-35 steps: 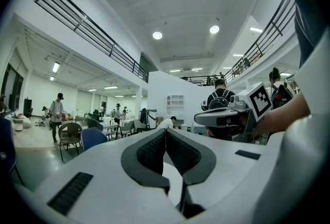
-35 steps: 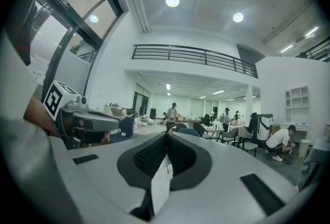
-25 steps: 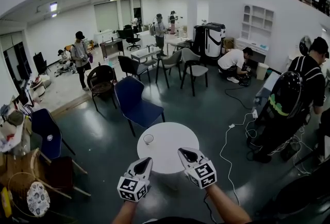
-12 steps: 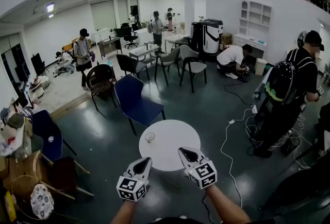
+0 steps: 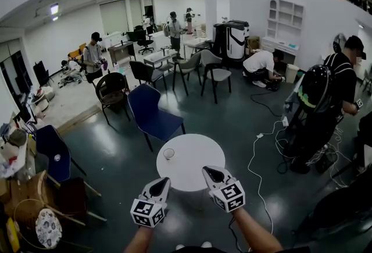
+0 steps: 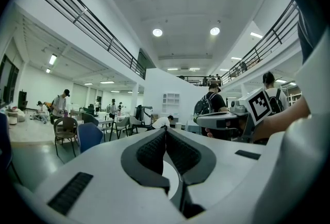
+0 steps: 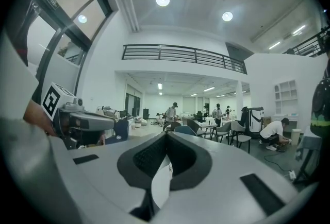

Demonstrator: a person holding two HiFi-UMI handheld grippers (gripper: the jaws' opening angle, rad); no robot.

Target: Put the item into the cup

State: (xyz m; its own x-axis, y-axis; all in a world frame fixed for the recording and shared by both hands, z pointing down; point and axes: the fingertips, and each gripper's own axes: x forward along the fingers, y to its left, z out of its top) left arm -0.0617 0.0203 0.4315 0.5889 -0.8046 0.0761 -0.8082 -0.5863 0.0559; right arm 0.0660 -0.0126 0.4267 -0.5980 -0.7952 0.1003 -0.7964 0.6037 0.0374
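A small clear cup [image 5: 168,153] stands near the left edge of the round white table [image 5: 195,167]. No loose item shows on the table or in either gripper. My left gripper [image 5: 161,185] hovers at the table's near edge, below the cup, jaws shut and empty. My right gripper [image 5: 213,175] hangs over the table's near right part, also shut with nothing in it. In the left gripper view the jaw tips of the left gripper [image 6: 166,130] meet and the other gripper [image 6: 232,120] shows at right. In the right gripper view the tips of the right gripper [image 7: 166,135] meet too.
A blue chair [image 5: 152,112] stands just behind the table. A white cable [image 5: 256,164] trails over the floor at right, near a person with a backpack [image 5: 322,100]. Chairs and a wicker basket [image 5: 23,199] crowd the left side. More chairs, desks and people stand farther back.
Both grippers keep their places and stay shut. The view has shifted slightly, and the person with the backpack at right has moved a little.
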